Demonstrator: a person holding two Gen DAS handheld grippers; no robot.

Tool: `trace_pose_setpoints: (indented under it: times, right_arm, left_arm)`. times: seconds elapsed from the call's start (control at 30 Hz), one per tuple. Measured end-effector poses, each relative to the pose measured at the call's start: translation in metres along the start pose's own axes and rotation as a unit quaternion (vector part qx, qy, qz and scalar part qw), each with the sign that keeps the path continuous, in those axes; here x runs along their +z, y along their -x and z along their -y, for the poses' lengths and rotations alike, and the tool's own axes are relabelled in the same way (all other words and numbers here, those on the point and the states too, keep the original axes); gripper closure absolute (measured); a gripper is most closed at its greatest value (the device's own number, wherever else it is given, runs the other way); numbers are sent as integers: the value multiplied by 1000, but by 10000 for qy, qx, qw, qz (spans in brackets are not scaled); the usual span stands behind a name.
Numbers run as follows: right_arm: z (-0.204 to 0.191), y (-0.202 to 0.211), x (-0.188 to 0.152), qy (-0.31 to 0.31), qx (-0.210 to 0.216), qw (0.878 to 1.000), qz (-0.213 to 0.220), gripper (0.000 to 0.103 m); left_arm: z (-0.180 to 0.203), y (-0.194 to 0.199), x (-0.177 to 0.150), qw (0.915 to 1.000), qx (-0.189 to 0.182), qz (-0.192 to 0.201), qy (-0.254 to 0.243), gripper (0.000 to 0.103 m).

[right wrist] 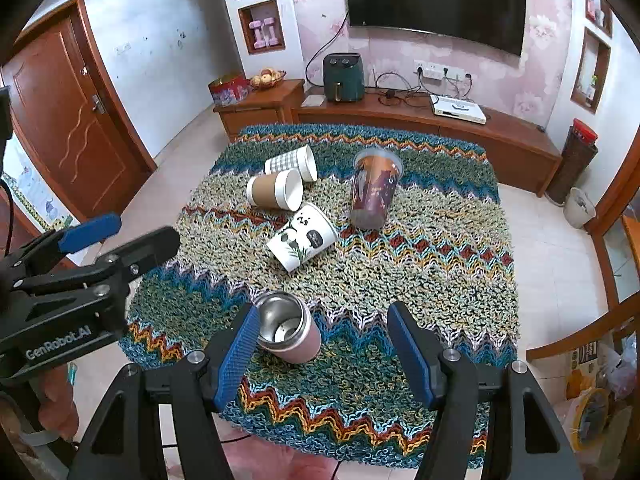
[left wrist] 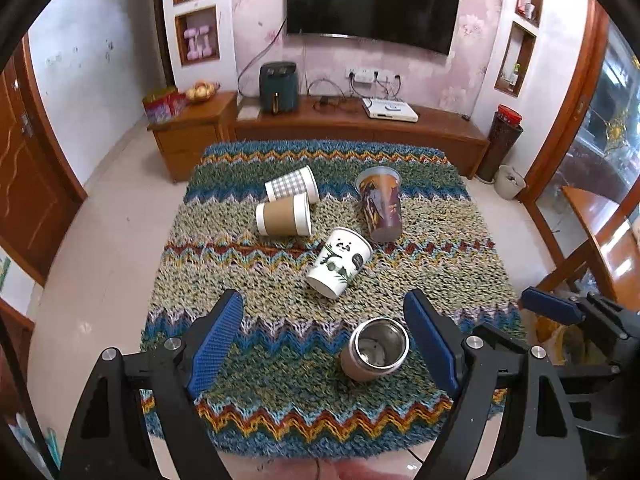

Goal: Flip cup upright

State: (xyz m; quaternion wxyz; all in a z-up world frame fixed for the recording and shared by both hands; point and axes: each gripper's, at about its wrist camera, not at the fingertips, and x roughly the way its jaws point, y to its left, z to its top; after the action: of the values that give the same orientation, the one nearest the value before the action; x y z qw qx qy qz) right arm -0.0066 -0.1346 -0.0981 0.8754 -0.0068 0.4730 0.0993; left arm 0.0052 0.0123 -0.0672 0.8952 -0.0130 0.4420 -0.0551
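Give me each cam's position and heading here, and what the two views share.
Left wrist: on the left gripper, above the rug's near edge, facing the TV wall; its own open blue fingers frame the metal cup; the right gripper shows at right.
Right wrist: on the right gripper, slightly further right, same heading; its own open fingers show, with the left gripper at left.
Shared: the rug, metal cup, panda cup, brown cup, checked cup, dark tall cup, TV.
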Motion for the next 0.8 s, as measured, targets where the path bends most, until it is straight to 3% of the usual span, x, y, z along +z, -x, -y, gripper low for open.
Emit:
trace_pose_setpoints:
  times: [0.57,0.8]
  right_arm:
    - [-7,32,25,-111,-182,9998,-31,36]
    - [-6,43,29,-206,-255,9994,101,36]
  left_arm:
    - [5,35,19,9998,197,-7,-36,18]
    - [1,33,23,9995,184,-236,92,18]
